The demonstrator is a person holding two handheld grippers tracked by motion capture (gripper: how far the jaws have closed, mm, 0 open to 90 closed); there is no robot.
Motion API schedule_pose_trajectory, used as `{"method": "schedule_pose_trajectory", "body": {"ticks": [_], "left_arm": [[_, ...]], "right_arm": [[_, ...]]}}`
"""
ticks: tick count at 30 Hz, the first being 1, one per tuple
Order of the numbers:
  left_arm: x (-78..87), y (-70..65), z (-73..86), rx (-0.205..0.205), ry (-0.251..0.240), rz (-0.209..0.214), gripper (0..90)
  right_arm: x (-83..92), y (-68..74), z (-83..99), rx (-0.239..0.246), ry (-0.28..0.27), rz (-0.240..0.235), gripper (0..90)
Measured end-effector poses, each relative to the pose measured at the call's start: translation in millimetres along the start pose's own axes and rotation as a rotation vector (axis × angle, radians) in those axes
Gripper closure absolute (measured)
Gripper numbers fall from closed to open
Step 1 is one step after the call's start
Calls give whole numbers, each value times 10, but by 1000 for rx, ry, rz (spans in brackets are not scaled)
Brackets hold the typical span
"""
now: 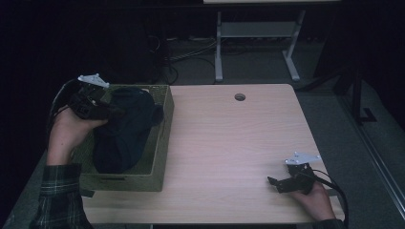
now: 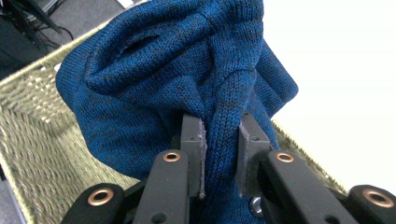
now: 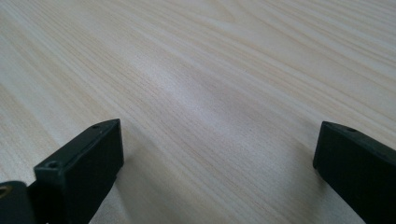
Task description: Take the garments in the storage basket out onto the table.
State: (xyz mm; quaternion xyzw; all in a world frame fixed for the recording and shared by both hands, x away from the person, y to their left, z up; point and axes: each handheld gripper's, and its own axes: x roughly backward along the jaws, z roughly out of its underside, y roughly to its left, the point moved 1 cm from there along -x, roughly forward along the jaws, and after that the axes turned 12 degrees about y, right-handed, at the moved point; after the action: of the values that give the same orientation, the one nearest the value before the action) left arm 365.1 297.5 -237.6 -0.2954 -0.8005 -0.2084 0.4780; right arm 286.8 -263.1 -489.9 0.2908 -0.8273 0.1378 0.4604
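The left gripper pinches a fold of the dark blue knitted garment (no label or writing readable) above the olive woven rectangular basket. The right gripper, jaws spread wide, rests on the pale wooden table.

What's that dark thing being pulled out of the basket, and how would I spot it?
Find the wooden table; at its left end sits a woven basket. Bulging out of it is a blue knitted garment, a fold of it pinched in the left gripper. It is the only soft, cloth thing there.
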Motion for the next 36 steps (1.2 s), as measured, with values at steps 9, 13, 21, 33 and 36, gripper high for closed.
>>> {"method": "schedule_pose_trajectory", "body": {"ticks": [9,13,21,33,36], "left_arm": [[124,-150,-177,-50,-48,48,763],[169,-198,-247,-68,-61,55,763],[239,-335,-438,-114,-76,68,764],[228,-578,-742,-192,-100,103,764],[184,-682,-841,-217,-100,116,764]], "right_arm": [[0,0,0,0,0,0,13],[0,0,0,0,0,0,13],[0,-1,0,1,1,2,13],[1,1,1,-2,2,0,13],[1,2,1,-2,2,0,13]]}}
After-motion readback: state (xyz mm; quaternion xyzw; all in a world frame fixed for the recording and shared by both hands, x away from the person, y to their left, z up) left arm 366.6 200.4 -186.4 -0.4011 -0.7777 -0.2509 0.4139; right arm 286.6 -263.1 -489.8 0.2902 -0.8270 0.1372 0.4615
